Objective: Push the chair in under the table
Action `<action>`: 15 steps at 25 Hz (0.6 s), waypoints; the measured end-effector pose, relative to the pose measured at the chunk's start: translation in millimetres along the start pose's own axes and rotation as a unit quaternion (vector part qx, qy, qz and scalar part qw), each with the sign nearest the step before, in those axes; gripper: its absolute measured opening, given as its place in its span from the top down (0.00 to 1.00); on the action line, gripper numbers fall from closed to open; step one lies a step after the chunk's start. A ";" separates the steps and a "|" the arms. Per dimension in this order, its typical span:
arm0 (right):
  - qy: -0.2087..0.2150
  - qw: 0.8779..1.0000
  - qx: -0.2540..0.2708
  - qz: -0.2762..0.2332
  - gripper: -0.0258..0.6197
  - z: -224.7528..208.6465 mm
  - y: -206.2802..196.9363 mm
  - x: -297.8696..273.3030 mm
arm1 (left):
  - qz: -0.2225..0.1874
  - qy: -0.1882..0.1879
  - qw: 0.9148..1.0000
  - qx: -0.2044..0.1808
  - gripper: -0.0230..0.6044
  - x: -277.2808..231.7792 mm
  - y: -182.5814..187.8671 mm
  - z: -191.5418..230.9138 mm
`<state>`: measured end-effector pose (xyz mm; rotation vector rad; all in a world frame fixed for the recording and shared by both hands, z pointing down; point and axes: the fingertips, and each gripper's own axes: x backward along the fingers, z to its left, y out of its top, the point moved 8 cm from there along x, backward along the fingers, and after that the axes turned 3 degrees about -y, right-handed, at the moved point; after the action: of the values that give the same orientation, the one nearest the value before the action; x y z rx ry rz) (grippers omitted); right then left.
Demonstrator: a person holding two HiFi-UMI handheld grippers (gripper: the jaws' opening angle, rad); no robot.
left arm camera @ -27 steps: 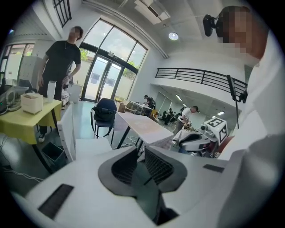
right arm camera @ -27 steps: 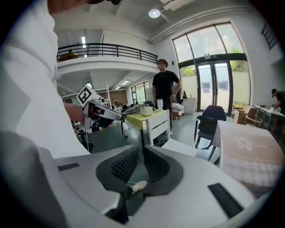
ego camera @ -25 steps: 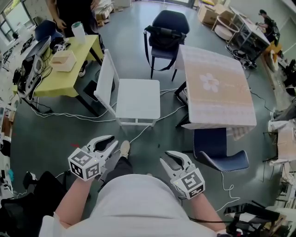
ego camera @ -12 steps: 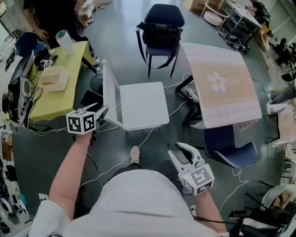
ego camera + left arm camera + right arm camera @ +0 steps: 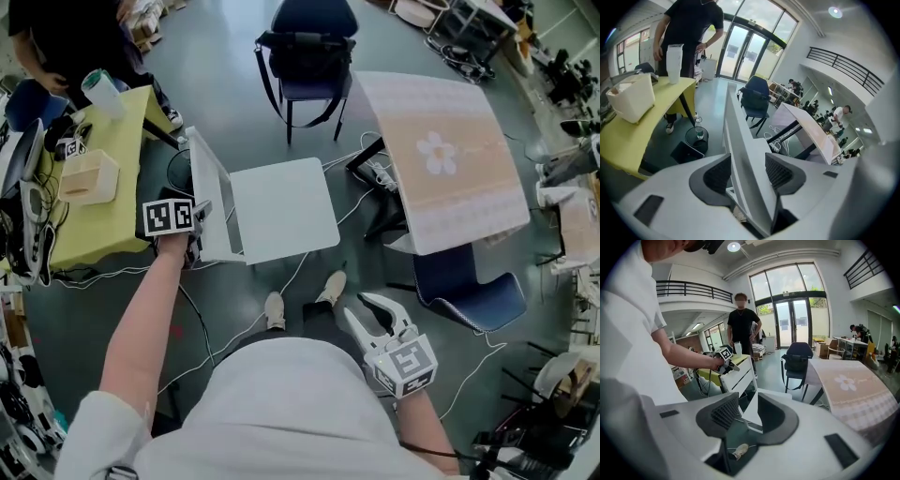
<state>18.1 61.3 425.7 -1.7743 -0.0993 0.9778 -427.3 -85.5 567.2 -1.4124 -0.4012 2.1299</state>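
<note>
The white chair (image 5: 281,206) stands to the left of the beige flower-print table (image 5: 441,159), its seat turned toward the table. My left gripper (image 5: 199,217) is at the top edge of the chair's backrest (image 5: 208,192). In the left gripper view that backrest (image 5: 740,140) runs as a thin panel between the jaws of the left gripper (image 5: 747,171), which are opening; the pads do not press on it. My right gripper (image 5: 370,314) hangs low near my body, open, with nothing between its fingers. In the right gripper view the right gripper (image 5: 743,416) points at the chair (image 5: 740,378).
A dark blue chair with a bag (image 5: 309,47) stands behind the table, and another blue chair (image 5: 464,295) is tucked at its near side. A yellow table (image 5: 94,202) with a person (image 5: 66,37) beside it lies left. Cables (image 5: 281,281) cross the floor by my feet (image 5: 274,309).
My left gripper has reached out from beside my body to the chair's backrest and now straddles its top edge. The right gripper stayed low at the right.
</note>
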 end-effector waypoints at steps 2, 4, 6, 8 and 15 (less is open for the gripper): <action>-0.004 1.000 -0.002 0.000 0.76 -9.8 2.0 -2.2 | 0.015 -0.004 1.000 0.025 0.61 -13.2 -0.2 5.1; -0.009 1.000 -0.014 0.001 0.76 -23.2 2.5 -3.5 | 0.033 -0.005 0.998 0.048 0.62 -23.2 -2.2 7.0; -0.013 1.000 -0.026 0.002 0.76 -36.5 2.0 -3.8 | 0.042 0.005 0.997 0.068 0.69 -27.1 -2.9 6.9; -0.016 0.999 -0.030 0.003 0.76 -50.3 2.5 -4.4 | 0.037 0.022 0.996 0.083 0.72 -27.8 -0.9 5.0; -0.003 0.999 -0.041 0.010 0.76 -85.4 9.2 -14.2 | 0.018 0.067 0.989 0.131 0.78 -25.7 -0.3 1.6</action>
<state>60.9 -13.8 435.3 -1.8497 -0.1269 1.0068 -421.0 -100.3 587.3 -1.4073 -0.0425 2.0154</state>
